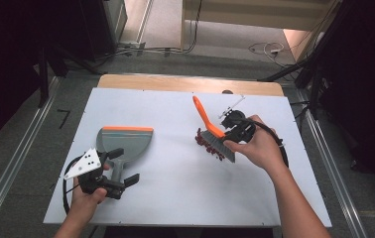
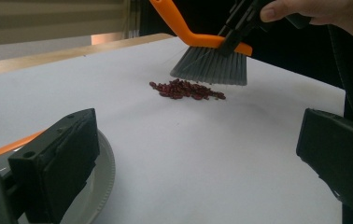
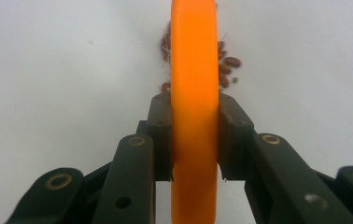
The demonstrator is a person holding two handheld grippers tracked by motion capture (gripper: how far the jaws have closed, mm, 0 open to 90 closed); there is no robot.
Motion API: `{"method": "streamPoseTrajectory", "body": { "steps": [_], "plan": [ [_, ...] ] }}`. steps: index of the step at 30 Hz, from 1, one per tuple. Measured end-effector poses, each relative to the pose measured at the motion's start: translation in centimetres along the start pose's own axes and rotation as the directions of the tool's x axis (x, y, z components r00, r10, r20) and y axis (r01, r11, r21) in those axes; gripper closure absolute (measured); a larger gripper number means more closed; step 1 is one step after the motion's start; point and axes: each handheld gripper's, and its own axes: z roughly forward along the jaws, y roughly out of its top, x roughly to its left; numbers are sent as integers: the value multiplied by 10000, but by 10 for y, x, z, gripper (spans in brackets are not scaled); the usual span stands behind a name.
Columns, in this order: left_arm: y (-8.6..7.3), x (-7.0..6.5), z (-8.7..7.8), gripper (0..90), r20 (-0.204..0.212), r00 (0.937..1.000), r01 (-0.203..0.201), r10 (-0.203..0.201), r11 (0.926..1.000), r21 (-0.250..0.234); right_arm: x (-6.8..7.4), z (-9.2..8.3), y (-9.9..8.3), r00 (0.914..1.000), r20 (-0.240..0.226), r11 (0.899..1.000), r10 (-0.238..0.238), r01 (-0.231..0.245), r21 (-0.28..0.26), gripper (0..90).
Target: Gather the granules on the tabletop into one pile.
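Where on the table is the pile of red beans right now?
In the high view the red beans lie right of the table's centre, just under the brush bristles, well right of the dustpan.

The high view looks forward and down over the whole white tabletop (image 1: 185, 193). The left gripper view sits low, just above the surface, facing across it toward the brush (image 2: 212, 65) and the red beans (image 2: 186, 89). The right gripper view looks straight down at very close range along the brush's orange back. All three share the beans.
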Motion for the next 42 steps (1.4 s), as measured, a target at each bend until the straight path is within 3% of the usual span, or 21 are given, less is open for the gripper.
{"method": "streamPoseTrajectory", "body": {
  "steps": [4,14,17,30,42],
  "plan": [
    [0,0,0,0,7,10000,-2,2,10000,8,6,5,-2,9957,-371,9964,-848,850,39,688],
    [-1,1,-1,0,-23,10000,4,-4,10000,11,10,19,1,9770,-1341,9841,-1657,1727,421,687],
    [0,1,-1,0,-36,10000,-5,5,10000,14,8,25,3,9739,-1222,9788,-1912,1986,510,688],
    [-1,1,-1,0,-41,10000,42,-42,10000,-4,-12,33,11,9742,-1358,9818,-1800,1866,368,687],
    [-1,1,-1,0,-32,10000,54,-54,10000,-12,-19,34,19,9801,-821,9827,-1805,1833,273,687]
  ]
}}
